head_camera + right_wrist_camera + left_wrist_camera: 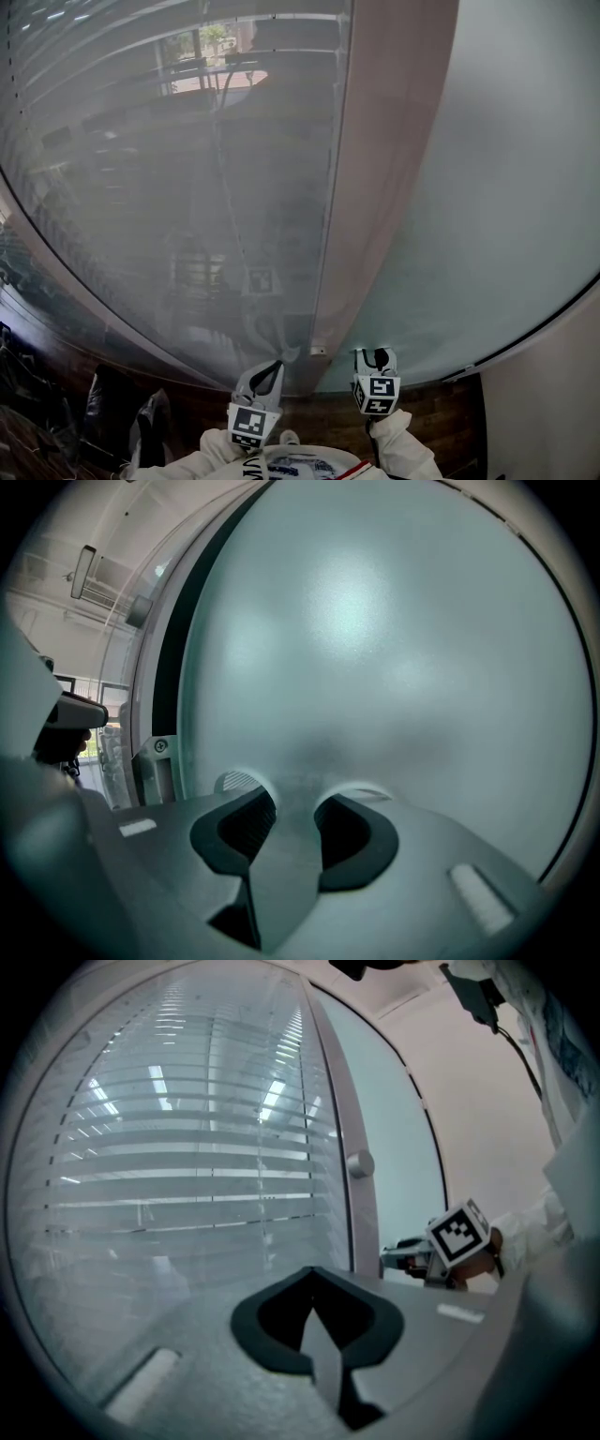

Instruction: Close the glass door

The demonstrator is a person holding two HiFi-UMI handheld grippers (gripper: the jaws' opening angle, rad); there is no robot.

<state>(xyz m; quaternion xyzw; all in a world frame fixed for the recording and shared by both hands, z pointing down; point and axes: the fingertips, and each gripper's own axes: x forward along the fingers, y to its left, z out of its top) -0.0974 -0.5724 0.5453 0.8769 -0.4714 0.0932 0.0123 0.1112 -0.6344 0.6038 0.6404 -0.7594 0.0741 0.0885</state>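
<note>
Right now the glass door (497, 187), a frosted pane, stands upright just right of a pale frame post (380, 169). The right gripper (375, 356) is released, its jaws apart and empty, with the tips close to the frosted glass near its bottom edge. The left gripper (270, 367) is clenched on nothing and faces the pane with blinds (141, 141) left of the post.

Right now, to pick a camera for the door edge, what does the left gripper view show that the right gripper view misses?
Left gripper view only: blinds behind the glass, a round knob on the frame, and the right claw. Right gripper view only: a plain frosted pane, a screwed bracket beside its left edge. Both: glass close ahead; neither the left claw nor the right grips anything.
</note>
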